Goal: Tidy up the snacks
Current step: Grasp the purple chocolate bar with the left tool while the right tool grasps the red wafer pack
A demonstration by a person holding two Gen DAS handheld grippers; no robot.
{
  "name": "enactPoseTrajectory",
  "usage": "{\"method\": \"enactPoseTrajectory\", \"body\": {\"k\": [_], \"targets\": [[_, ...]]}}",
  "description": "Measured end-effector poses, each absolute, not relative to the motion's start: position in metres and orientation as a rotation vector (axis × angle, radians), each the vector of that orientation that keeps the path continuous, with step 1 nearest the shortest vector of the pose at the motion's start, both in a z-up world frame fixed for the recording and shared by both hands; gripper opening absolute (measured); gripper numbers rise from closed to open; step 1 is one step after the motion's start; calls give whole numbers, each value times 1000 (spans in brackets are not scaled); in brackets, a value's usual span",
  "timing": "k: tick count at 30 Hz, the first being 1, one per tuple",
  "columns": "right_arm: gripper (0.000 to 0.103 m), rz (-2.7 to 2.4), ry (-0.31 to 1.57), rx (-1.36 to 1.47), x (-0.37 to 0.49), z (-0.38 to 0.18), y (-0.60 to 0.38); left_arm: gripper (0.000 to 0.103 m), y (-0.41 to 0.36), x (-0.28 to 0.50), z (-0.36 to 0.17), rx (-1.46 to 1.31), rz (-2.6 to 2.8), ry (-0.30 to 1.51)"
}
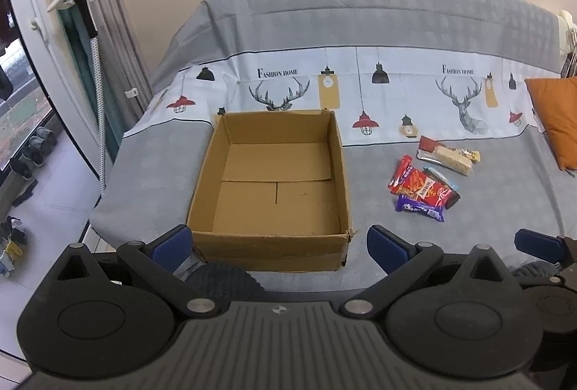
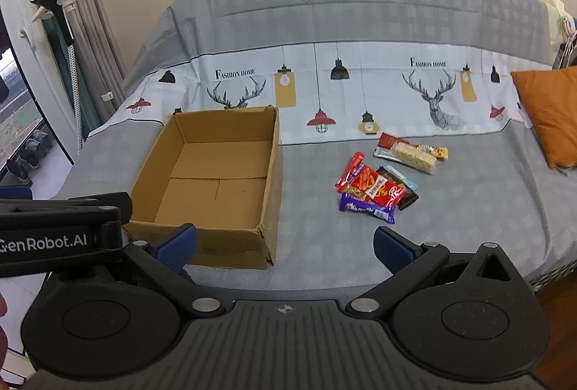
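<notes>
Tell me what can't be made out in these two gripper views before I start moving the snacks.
- Snack pile: wrappers overlap in both views, so an exact count is hidden.
- Brand print on the purple bar: too small and blurred.
- Cardboard box, near wall: partly blocked by the left gripper in the left view.
- Orange cushion: cut off by the right edge in both views.

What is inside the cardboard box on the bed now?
The cardboard box holds no snacks; only its bare bottom flaps show. The near wall hides a thin strip of floor. The snack pile lies outside, to its right.
</notes>
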State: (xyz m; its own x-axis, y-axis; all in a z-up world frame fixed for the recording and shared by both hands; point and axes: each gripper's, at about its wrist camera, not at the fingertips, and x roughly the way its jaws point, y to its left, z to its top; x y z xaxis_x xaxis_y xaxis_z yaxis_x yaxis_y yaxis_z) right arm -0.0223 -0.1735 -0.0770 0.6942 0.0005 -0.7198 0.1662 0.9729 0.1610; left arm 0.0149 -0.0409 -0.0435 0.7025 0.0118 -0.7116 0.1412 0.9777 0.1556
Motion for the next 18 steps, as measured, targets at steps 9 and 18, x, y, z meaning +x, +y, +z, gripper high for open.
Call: {"method": "enactPoseTrajectory", "body": {"k": [9,18], "targets": [[103,-142,608,229,7,-168,-218,103,-90,84,-126,147,-112,848],[103,-245,519,218,63,-287,-378,103,-174,176,-222,21,-269,808]]}}
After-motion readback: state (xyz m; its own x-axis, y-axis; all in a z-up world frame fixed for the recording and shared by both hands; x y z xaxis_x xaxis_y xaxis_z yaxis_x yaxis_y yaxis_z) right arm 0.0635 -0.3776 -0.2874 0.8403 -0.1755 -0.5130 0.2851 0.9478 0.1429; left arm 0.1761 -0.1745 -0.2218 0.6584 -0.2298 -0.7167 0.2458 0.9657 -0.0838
